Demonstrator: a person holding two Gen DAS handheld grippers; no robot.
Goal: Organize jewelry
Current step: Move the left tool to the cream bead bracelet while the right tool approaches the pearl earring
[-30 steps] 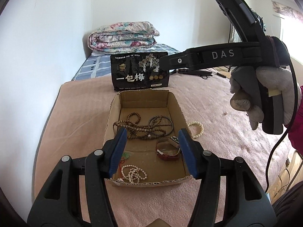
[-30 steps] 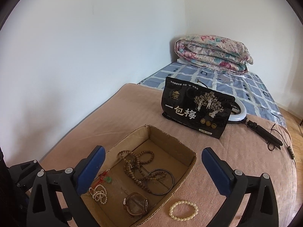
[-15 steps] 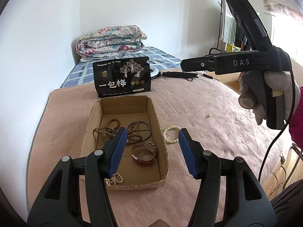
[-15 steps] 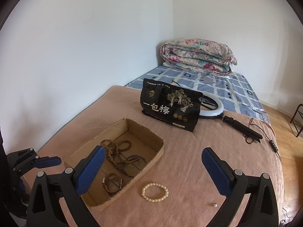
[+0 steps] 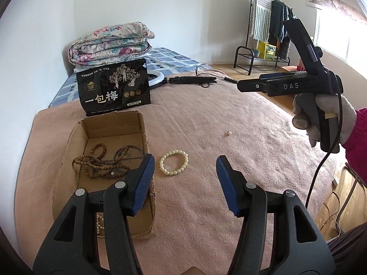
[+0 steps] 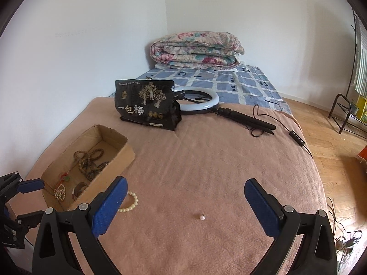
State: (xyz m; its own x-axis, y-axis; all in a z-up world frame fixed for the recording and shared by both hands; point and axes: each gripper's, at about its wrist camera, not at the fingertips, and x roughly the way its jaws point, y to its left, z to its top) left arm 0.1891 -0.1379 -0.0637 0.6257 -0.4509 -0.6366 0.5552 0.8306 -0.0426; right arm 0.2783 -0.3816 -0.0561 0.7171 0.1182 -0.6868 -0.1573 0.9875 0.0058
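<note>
Both pairs of jaws stand spread and empty over a bed spread with a pink blanket, with the sorting of the jewelry seemingly most of the way done. The left gripper hangs above the blanket with a white pearl bracelet lying flat just ahead of its left jaw and touching nothing. Beside and partly under that jaw sits an open cardboard box, which already holds brown bead strands, a dark bangle, a second white bead string and, in the right wrist view, a small red and green piece. The right gripper, gripped in a gloved hand, points at a single loose bead lying on the blanket just below the gap between its jaws. Bracelet and bead appear to be the only pieces still outside the box; both probably have to go in. Farther off lie a black snack bag, a ring light and a folded quilt.
</note>
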